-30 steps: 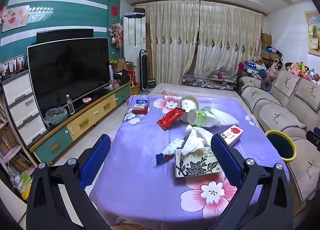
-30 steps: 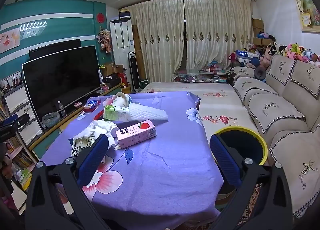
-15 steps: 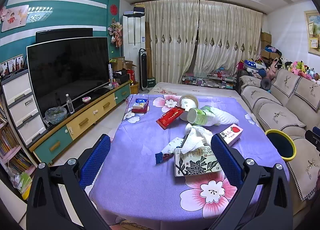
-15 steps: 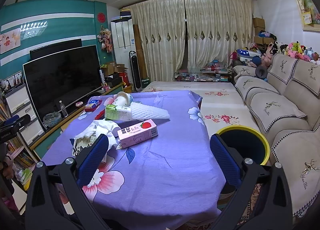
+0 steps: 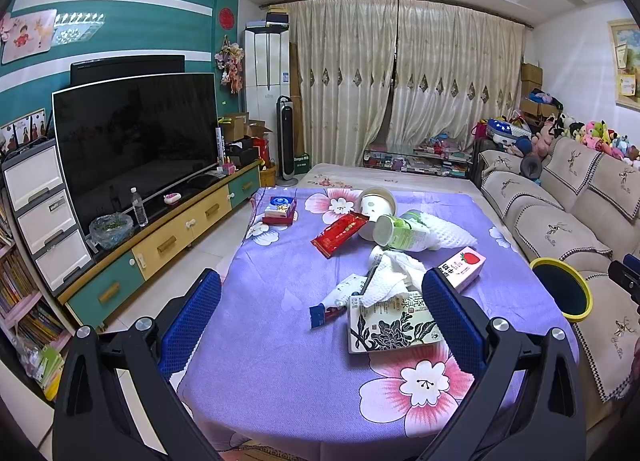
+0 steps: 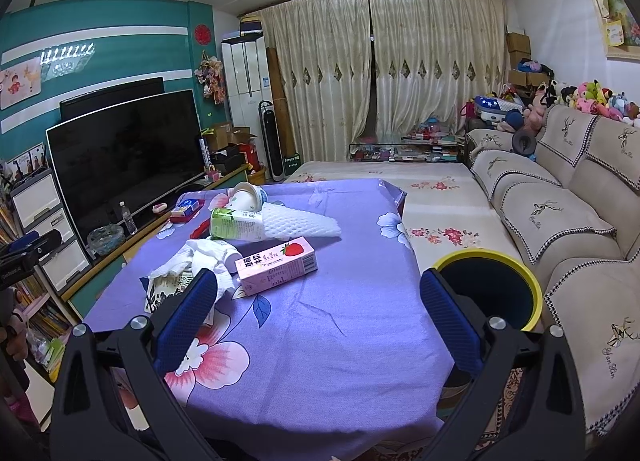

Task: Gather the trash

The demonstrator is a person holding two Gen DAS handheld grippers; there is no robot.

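Note:
Trash lies on the purple flowered tablecloth [image 5: 272, 345]: a pink strawberry milk carton [image 6: 276, 265] [image 5: 461, 268], a crumpled white tissue [image 5: 394, 275] [image 6: 200, 257], a flowered tissue box [image 5: 390, 327], a green and white carton [image 5: 400, 232] [image 6: 236, 224], white foam netting [image 6: 298, 221], a red wrapper [image 5: 339, 233] and a paper cup [image 5: 376, 203]. A dark bin with a yellow rim [image 6: 490, 287] [image 5: 560, 293] stands right of the table. My left gripper [image 5: 320, 321] hangs open over the table's near edge. My right gripper [image 6: 318, 317] is open too, empty, above the near right part.
A TV [image 5: 136, 141] on a low cabinet [image 5: 168, 233] runs along the left wall. A beige sofa [image 6: 560, 229] with plush toys lines the right side. A flat box [image 5: 282, 209] sits at the table's far left corner. Curtains close off the back.
Both grippers have drifted very slightly; the views shift a little. Nothing on the table has moved, and both stay open.

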